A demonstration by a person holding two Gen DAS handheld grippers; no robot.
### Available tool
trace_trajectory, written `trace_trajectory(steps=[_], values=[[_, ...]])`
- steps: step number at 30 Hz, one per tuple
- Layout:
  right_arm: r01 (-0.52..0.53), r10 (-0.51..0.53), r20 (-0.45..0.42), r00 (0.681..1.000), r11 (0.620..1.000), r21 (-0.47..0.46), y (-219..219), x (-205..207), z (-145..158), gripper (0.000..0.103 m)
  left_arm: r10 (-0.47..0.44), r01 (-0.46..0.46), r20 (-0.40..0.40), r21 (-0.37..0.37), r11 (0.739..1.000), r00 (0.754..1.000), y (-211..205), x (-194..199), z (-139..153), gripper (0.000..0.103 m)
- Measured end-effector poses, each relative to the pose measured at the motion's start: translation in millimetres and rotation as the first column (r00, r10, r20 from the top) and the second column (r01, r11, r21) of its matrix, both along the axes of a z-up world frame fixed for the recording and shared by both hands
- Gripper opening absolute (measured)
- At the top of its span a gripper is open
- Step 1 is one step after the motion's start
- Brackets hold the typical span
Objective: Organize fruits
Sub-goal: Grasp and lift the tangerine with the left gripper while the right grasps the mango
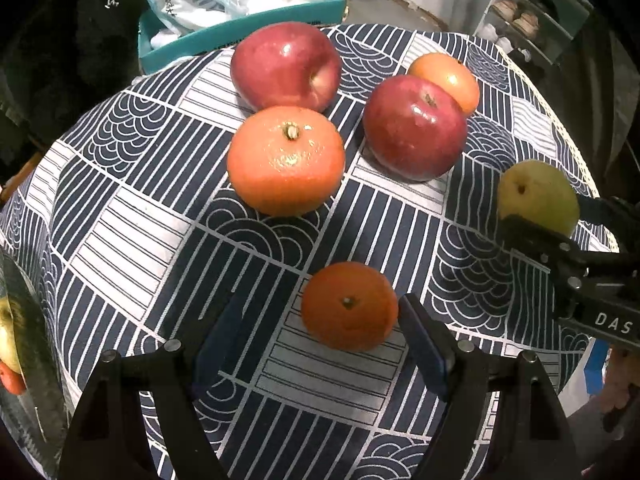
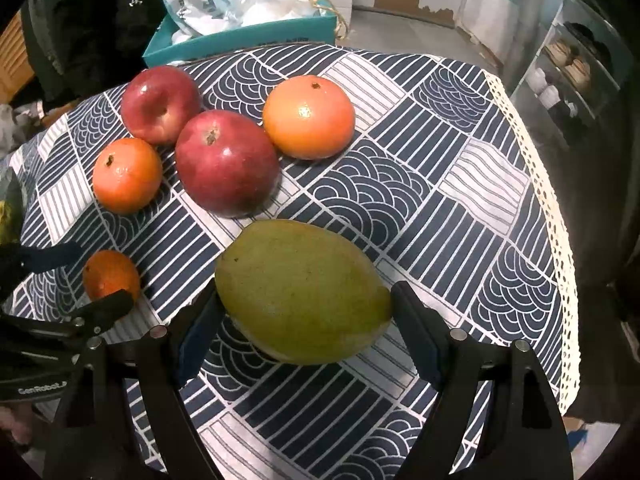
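Left gripper point(image 1: 320, 344): jaws spread apart, nothing grasped; a small round orange tangerine point(image 1: 349, 306) lies on the cloth between the two blue pads, close against the right-hand pad and clear of the left-hand one.
Right gripper point(image 2: 306, 328): jaws spread apart around a large oval green mango point(image 2: 302, 290); the mango lies lengthwise on the cloth and fills nearly the whole gap. Whether the pads press on it I cannot tell.
Just past the left jaws: a bigger round orange point(image 1: 286, 160) with its stem end up, and touching it from behind, a glossy red apple point(image 1: 285, 66) lying on its side.
Just past the right jaws: a second dark red apple point(image 2: 227, 164), stem up, and touching it, a third round orange point(image 2: 309, 117). The four sit in a loose cluster.
Surface: round table under a navy and white patterned cloth point(image 2: 460, 184) with a cream lace edge.
Beyond the table: a teal plastic basket point(image 2: 244, 38) stuffed with white printed bags; at the far right, a pale shelf unit point(image 2: 568, 68) with shoes.
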State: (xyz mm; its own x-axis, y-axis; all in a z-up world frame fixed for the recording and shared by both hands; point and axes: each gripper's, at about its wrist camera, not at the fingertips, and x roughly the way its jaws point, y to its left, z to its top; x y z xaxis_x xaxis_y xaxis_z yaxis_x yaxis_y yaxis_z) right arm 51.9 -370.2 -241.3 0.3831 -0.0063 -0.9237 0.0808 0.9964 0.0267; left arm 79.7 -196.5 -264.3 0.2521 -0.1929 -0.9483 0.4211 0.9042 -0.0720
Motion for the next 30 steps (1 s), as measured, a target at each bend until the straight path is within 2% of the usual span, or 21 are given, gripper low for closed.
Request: trace_trajectory(steps=[3, 5, 6, 8, 12, 20, 30], values=[[0.004, -0.004, -0.003, 1.0, 1.0, 0.002, -1, 1, -1, 0.082, -0.002, 0.002, -0.012, -0.013, 1.0, 1.0, -1, 0, -4, 0.075], [0.003, -0.003, -0.004, 1.0, 1.0, 0.006, -2, 1, -1, 0.082, -0.007, 0.006, -0.031, -0.035, 0.999, 0.999, -1, 0, -6, 0.063], [0.003, -0.003, -0.004, 1.0, 1.0, 0.006, -1, 1, -1, 0.082, -0.01, 0.009, -0.035, -0.047, 0.999, 0.999, -1, 0, -6, 0.062], [0.0, 0.0, -0.002, 1.0, 1.0, 0.004, -1, 1, -1, 0.082, -0.027, 0.024, -0.035, -0.073, 0.997, 0.999, -2, -2, -4, 0.048], [-0.004, 0.004, 0.003, 1.0, 1.0, -0.003, 1, 1, -1, 0.082, -0.03, 0.03, 0.001, -0.041, 0.999, 1.0, -3, -6, 0, 0.047], [-0.017, 0.018, 0.039, 0.999, 1.0, -0.016, 9, 0, 13, 0.082, 0.0, 0.001, 0.055, -0.031, 1.0, 0.998, 10, -6, 22, 0.047], [-0.045, 0.048, 0.102, 0.994, 0.998, -0.032, 22, -3, 38, 0.082, 0.05, -0.045, 0.102, -0.055, 0.997, 0.994, 26, -6, 51, 0.047]])
